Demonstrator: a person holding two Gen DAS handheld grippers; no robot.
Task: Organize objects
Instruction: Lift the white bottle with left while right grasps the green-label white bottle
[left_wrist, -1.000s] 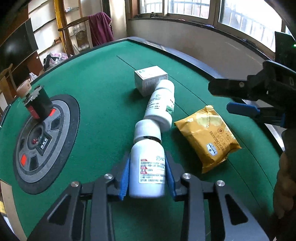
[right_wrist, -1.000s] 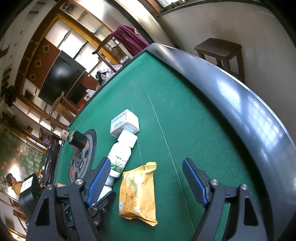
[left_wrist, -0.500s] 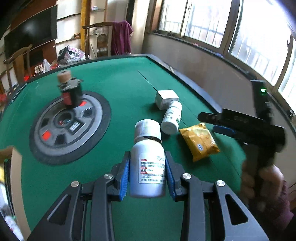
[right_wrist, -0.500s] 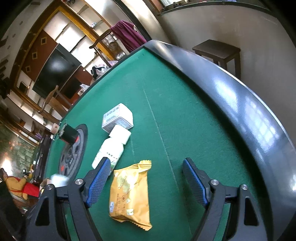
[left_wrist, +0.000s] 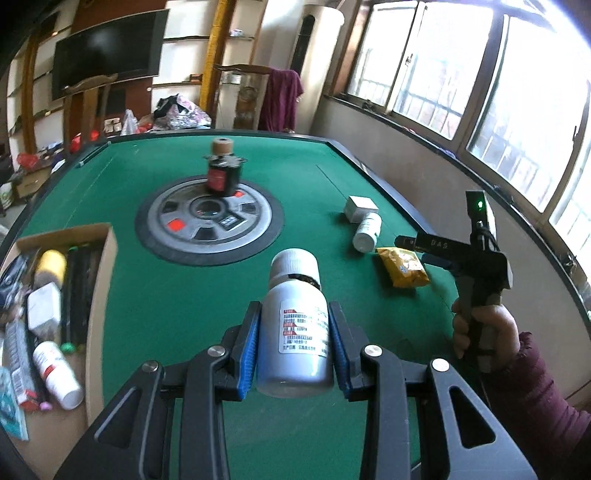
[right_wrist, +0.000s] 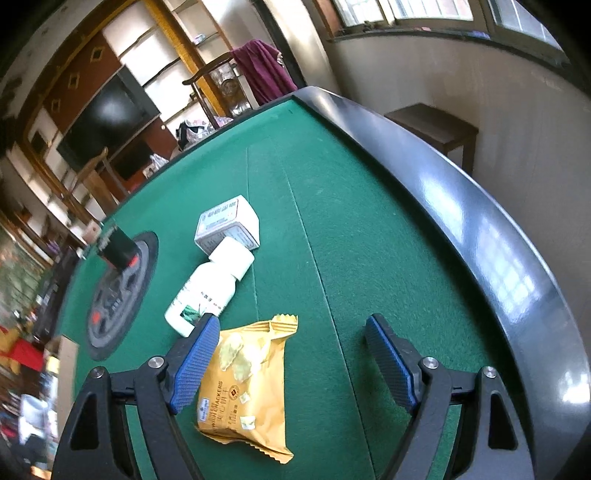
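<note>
The left gripper (left_wrist: 295, 347) pinches a white pill bottle (left_wrist: 293, 332) by its body at lower centre of the left view, cap pointing away, lifted clear of the green table (left_wrist: 155, 295). At the left edge sits an open cardboard box (left_wrist: 99, 295) already holding bottles and packets, so my judgement is that the bottle is headed there. To do that well, swing the bottle left, keep the squeeze firm since the smooth plastic could slip, lower it over a bare patch inside the box, and let go only when it is low.

The right gripper (right_wrist: 291, 354) has its jaws spread wide with nothing between them, hovering over a yellow snack packet (right_wrist: 247, 384) in the lower middle of the right view. Above it lie 1 more white bottle (right_wrist: 210, 288) on its side and a small white carton (right_wrist: 227, 225), touching each other.

The packet reads "CRACKERS" in part. The held bottle's label has red and black print too small to read.
</note>
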